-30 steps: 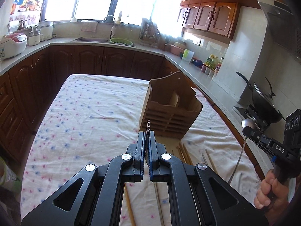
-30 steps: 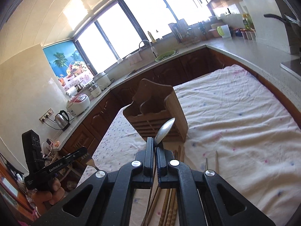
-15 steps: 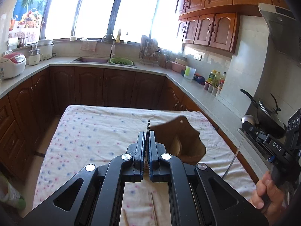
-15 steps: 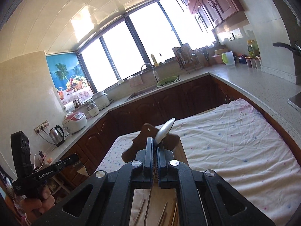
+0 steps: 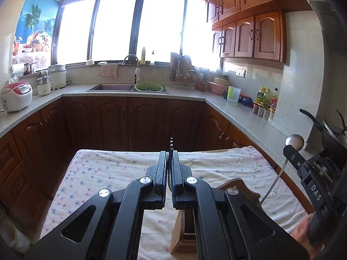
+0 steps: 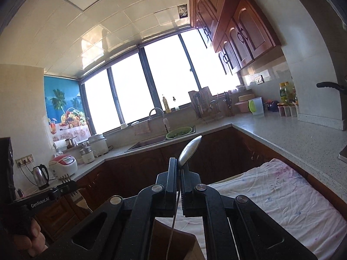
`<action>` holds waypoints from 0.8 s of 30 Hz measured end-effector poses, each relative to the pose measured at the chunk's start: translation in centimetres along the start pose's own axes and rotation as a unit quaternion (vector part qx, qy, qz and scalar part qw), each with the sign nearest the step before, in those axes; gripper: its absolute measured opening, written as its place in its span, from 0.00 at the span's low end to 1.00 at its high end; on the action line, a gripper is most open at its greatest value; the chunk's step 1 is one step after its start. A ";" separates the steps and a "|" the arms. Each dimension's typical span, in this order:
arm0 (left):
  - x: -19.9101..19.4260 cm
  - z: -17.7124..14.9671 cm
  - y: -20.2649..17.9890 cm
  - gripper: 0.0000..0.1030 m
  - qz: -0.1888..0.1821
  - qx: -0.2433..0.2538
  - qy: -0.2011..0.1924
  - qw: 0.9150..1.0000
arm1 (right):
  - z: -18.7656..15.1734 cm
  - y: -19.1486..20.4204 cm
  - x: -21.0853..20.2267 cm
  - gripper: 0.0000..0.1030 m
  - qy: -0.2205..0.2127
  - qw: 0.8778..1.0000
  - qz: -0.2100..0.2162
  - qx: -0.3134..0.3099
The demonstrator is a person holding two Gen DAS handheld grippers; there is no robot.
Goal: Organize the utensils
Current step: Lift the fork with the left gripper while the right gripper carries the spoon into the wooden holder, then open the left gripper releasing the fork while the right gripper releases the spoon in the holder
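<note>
Since the earlier frames both grippers have lifted and levelled out, so the wooden utensil holder [image 5: 236,186], once mid-frame, now sits low in both views, half hidden behind the jaws. At lower centre of the left view, the left gripper [image 5: 170,164] is clamped on a fork [image 5: 171,143], its long axis running along the fingers, tines pointing up and away toward the far cabinets. At the right edge, the right gripper [image 5: 291,151] pinches a spoon [image 5: 294,141] at the neck; its bowl points up, its thin handle hangs down toward the holder. To slot each well, the person should probably tip the handles downward over a compartment, steady them, and only then loosen the jaws above the flowered tablecloth [image 5: 104,173].
</note>
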State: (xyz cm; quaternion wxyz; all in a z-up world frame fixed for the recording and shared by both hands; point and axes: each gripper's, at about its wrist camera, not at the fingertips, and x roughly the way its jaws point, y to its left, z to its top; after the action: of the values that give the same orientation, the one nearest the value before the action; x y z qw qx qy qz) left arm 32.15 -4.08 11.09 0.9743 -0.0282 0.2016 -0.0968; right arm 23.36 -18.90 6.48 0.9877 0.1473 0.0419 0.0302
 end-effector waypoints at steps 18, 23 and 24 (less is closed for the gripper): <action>2.9 -5.4 -2.4 0.03 -0.023 0.046 0.060 0.997 | -5.6 -2.0 1.5 0.03 0.102 0.995 0.024 0.001; 3.0 -5.3 -2.4 0.03 -0.025 0.039 0.066 0.997 | -5.3 -2.2 1.6 0.04 0.110 0.993 0.029 0.011; 2.9 -5.2 -2.4 0.03 -0.025 0.039 0.066 0.997 | -5.3 -2.3 1.7 0.05 0.112 0.993 0.030 0.013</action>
State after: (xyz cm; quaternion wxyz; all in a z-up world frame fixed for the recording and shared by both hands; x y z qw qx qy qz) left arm 32.22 -7.12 5.39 0.9566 0.0113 0.2606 -0.1302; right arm 24.66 -19.46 0.64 0.9734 0.1569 0.1486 0.0759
